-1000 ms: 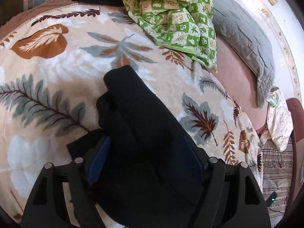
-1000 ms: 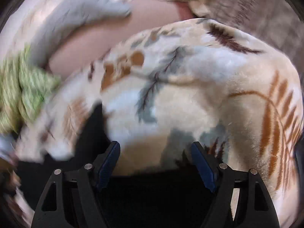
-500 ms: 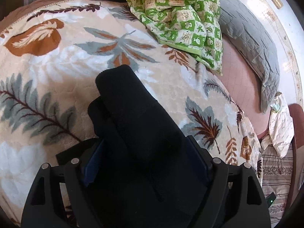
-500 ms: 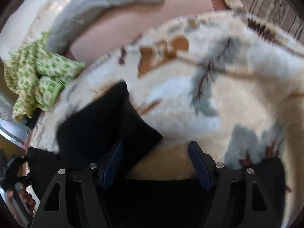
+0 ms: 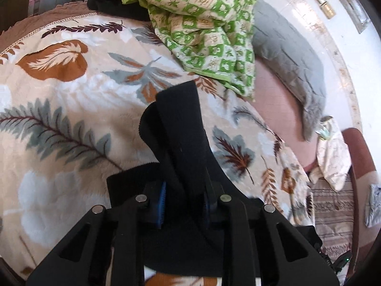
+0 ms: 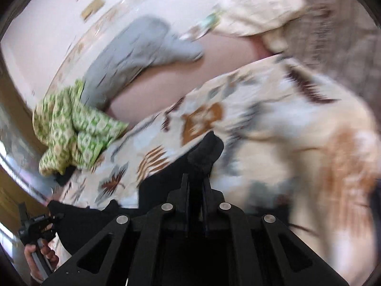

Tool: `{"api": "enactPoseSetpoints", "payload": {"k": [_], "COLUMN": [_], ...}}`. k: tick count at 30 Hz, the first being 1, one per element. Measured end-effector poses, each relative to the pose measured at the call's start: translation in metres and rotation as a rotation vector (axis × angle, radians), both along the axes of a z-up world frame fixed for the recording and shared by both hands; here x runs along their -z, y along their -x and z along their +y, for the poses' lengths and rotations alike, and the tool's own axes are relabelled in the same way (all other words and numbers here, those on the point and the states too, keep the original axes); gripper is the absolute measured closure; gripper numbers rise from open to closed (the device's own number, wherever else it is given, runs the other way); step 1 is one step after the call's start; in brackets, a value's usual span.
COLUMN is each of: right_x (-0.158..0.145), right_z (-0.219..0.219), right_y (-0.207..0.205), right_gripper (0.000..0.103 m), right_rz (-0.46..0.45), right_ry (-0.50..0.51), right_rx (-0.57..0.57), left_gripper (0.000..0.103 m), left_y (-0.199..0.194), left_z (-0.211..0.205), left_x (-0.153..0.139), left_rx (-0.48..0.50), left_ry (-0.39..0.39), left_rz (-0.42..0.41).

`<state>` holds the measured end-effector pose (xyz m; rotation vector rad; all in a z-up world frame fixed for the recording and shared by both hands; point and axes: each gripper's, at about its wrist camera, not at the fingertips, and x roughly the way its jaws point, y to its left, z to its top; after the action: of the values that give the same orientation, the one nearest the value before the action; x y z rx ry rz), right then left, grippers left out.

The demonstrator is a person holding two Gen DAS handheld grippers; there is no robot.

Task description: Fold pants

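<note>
Nearest you, your left tool (image 5: 183, 205) has just closed and is clamped on a bunched ridge of the black pants (image 5: 181, 128), blue pads pressing the cloth from both sides. Your right tool (image 6: 195, 186) has likewise just closed, its jaws nearly together and pinching a thin fold of the same pants (that view is blurred, so judge the bite cautiously). The pants lie on the leaf-print blanket (image 5: 71, 124) covering the bed, one leg running away from your left tool toward the green patterned quilt (image 5: 209, 31) and stopping just short of it. The cloth looks soft, limp and fairly thick; expect it to sag and drag on the plush blanket. Grip at hem or waistband edges, through all layers. Beyond the quilt, farther still, lies the grey pillow (image 5: 290, 54).
</note>
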<state>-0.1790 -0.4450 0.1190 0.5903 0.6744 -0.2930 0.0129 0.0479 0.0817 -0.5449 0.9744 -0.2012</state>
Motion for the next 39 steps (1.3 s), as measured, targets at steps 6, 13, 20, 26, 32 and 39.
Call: {"api": "enactPoseSetpoints", "payload": {"k": [6,13,20,26,32,39], "right_x": [0.009,0.054,0.017,-0.006,0.005,0.042], "right_z": [-0.026,-0.022,0.008,0.111,0.245,0.338], "right_y": [0.057,0.052,0.053,0.007,-0.055,-0.098], "right_gripper": [0.096,0.089,0.052,0.044,0.039,0.099], "right_rz": [0.082,0.266,0.207,0.06,0.019,0.1], "right_ry": [-0.02,-0.014,0.076,0.1,0.156,0.491], "right_rx": [0.07,0.03,0.005,-0.414,-0.767,-0.894], "left_gripper": [0.077,0.046,0.022,0.02,0.029,0.092], "left_y": [0.021,0.02,0.013,-0.011,-0.026,-0.045], "left_z": [0.008,0.028,0.053,0.043,0.031,0.008], "left_x": [0.008,0.001,-0.008,0.015,0.021,0.009], "left_rx": [0.03,-0.026,-0.067,-0.039,-0.05,0.009], "left_ry": [-0.015,-0.092,-0.038,-0.03,-0.009,-0.049], "left_rz": [0.002,-0.032,-0.043,0.066,0.073,0.047]}}
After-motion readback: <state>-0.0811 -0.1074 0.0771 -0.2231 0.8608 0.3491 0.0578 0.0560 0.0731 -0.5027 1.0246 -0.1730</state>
